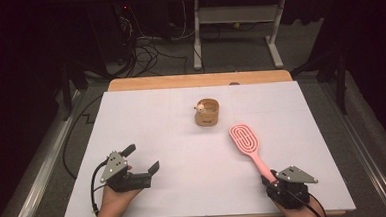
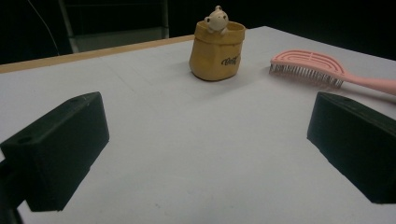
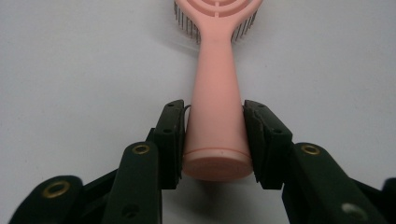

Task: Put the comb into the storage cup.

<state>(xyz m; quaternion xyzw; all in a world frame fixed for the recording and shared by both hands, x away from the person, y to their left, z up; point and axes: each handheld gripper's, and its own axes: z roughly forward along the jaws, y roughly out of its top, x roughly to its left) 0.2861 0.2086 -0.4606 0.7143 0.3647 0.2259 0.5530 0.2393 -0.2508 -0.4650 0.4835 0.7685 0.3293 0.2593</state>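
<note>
A pink hairbrush (image 1: 246,140) lies bristles down on the white table sheet (image 1: 183,154), its handle pointing toward the near right. My right gripper (image 1: 272,180) is shut on the end of that handle; in the right gripper view the handle (image 3: 216,126) sits pressed between both pads. My left gripper (image 1: 142,158) rests at the near left with its jaws wide apart and nothing between them. In the left gripper view the brush (image 2: 310,66) lies far right. A small tan pot (image 1: 206,112) with a little figure on its rim stands mid-table, and the left gripper view shows the pot (image 2: 217,51) straight ahead.
The table's wooden far edge (image 1: 199,80) borders a dark floor with cables and a grey desk frame (image 1: 237,31). A black cable (image 1: 68,155) hangs off the left side of the table.
</note>
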